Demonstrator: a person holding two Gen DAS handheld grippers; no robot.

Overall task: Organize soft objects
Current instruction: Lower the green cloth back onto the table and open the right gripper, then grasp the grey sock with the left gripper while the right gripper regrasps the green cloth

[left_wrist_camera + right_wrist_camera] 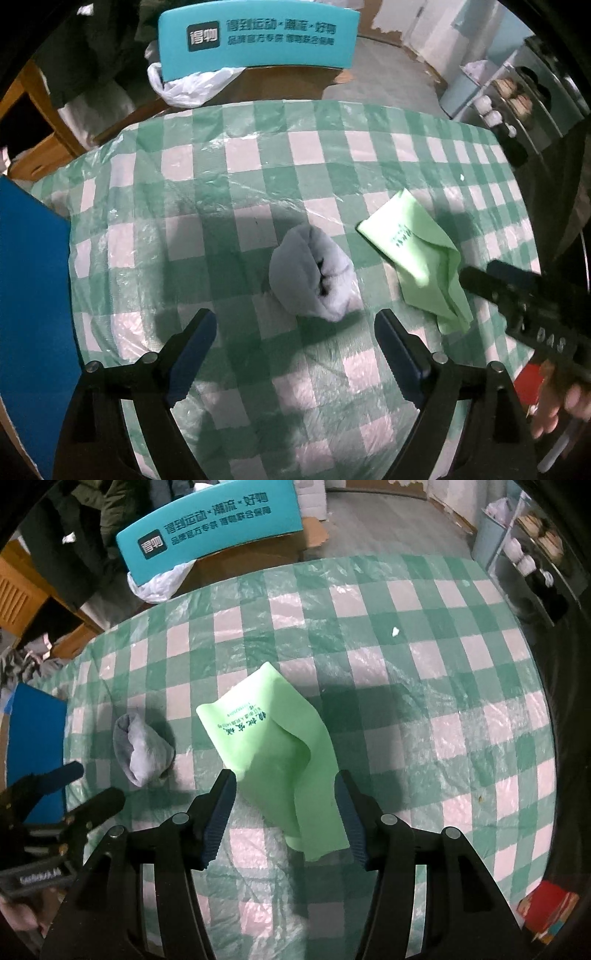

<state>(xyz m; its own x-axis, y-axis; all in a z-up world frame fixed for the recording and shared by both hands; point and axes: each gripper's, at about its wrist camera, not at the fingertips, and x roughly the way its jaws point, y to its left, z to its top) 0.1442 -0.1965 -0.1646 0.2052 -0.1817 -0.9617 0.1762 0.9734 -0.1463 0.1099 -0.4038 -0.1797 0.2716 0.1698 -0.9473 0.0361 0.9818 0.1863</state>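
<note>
Status: two soft items on the green-and-white checked tabletop [258, 155], which has a clear plastic sheet over it. Rolled grey sock bundle [314, 273] sits mid-table, looks already balled up, so I'd call that one done. Light green cloth with printed lettering [273, 746] lies just beside it, apart, creased and half-folded with one flap standing up; that one still needs flattening or folding, by my read. No bin or target spot visible, so final placement is unclear.

Left gripper [295, 332]: fingers spread wide, nothing between them, hovering just short of the sock bundle.
Right gripper [286, 805]: fingers apart, straddling the near end of the green cloth; pads don't appear to press on it, so not gripped.

Surroundings: blue flat board [29, 295] at the table's left edge, teal printed box [258, 40] and white plastic bag [184, 86] behind the table, red item [550, 912] at the near right corner, small white scrap [395, 631] on the cloth. None of these blocks either gripper. Main nuisance: the plastic sheet is wrinkled and may snag.
</note>
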